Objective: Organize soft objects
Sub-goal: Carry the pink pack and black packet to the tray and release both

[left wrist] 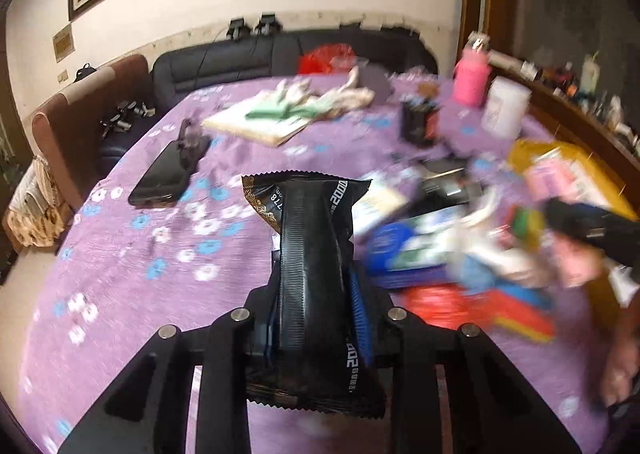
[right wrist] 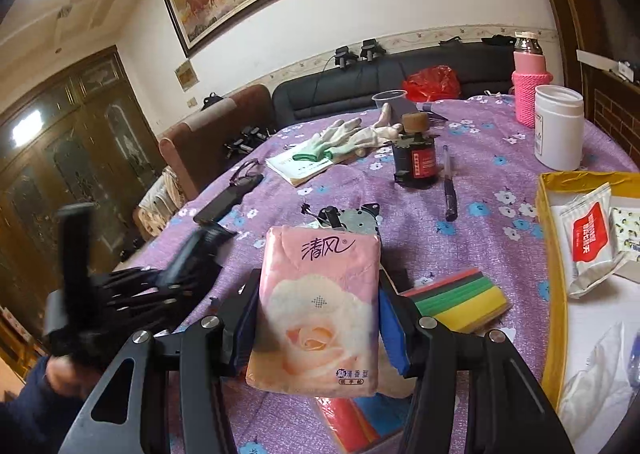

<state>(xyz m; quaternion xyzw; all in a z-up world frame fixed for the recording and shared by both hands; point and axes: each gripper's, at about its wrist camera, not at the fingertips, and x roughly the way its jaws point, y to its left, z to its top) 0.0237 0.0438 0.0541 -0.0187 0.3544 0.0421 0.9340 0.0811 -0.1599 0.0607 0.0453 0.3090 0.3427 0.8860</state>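
Observation:
My left gripper (left wrist: 314, 266) is shut on a black snack packet (left wrist: 308, 222). Its blue pads squeeze the packet's middle, and the packet stands lengthwise above the purple floral tablecloth (left wrist: 132, 254). In the right wrist view, my right gripper (right wrist: 318, 286) is shut on a pink tissue pack (right wrist: 316, 334) printed with a rose, held by its sides over the table. The left gripper (right wrist: 188, 254) shows there only as a black blur at the left. A stack of coloured sponges (right wrist: 460, 298) lies just right of the tissue pack.
A yellow-rimmed box (right wrist: 550, 254) at the right holds a red-and-white sachet (right wrist: 592, 238) and white wrappers. Further back are gloves (right wrist: 344, 138) on a booklet, an ink bottle (right wrist: 416, 162), a pen (right wrist: 450, 190), a white jar (right wrist: 558, 130), a pink bottle (right wrist: 530, 94) and a phone (right wrist: 224, 206).

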